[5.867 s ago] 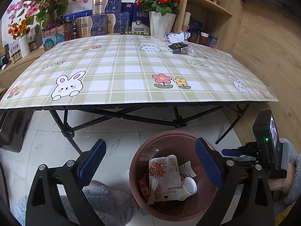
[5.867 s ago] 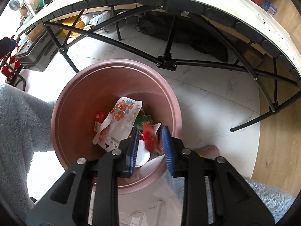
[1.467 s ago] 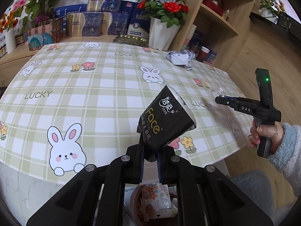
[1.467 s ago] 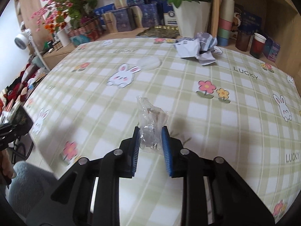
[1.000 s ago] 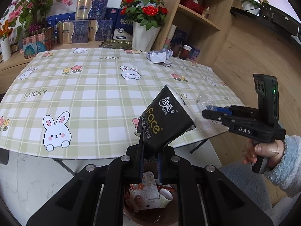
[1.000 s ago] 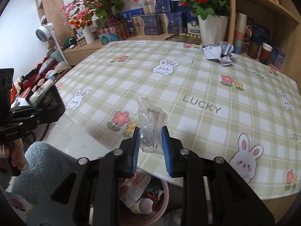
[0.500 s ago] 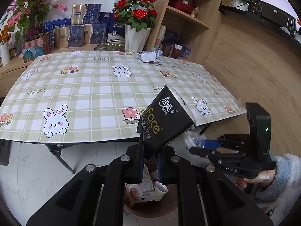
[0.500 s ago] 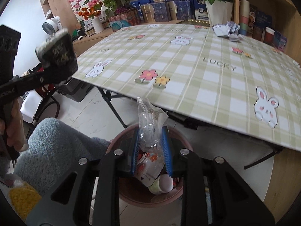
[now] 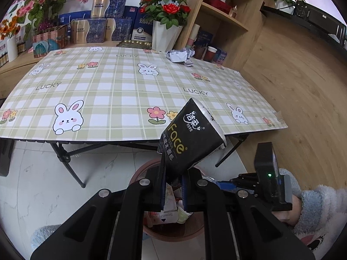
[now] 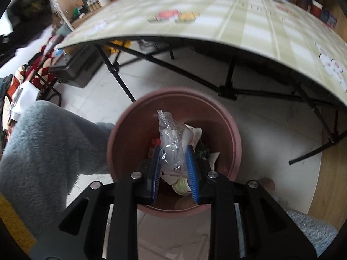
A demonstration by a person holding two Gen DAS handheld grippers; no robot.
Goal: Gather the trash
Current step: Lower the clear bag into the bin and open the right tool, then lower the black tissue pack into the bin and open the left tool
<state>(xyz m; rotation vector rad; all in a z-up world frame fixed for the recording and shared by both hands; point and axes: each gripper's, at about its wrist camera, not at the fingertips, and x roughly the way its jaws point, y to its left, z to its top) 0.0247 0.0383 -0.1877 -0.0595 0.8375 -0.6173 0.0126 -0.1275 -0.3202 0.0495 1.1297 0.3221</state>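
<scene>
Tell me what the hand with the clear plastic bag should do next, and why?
Probably open the right gripper and let the plastic bag drop. It is pinched between the blue pads, directly above the pink bin, which already has trash in it, so it should fall inside. The left gripper, holding the black tissue pack, can go after.

Bright, even daylight throughout, soft shadow only under the folding table with the green checked cloth (image 9: 112, 91). Strong fisheye bending and dark corners at every edge. Left wrist view sharp. Right wrist view motion-blurred across the cloth pattern, sharper on the round pink plastic bin (image 10: 235, 143).
</scene>
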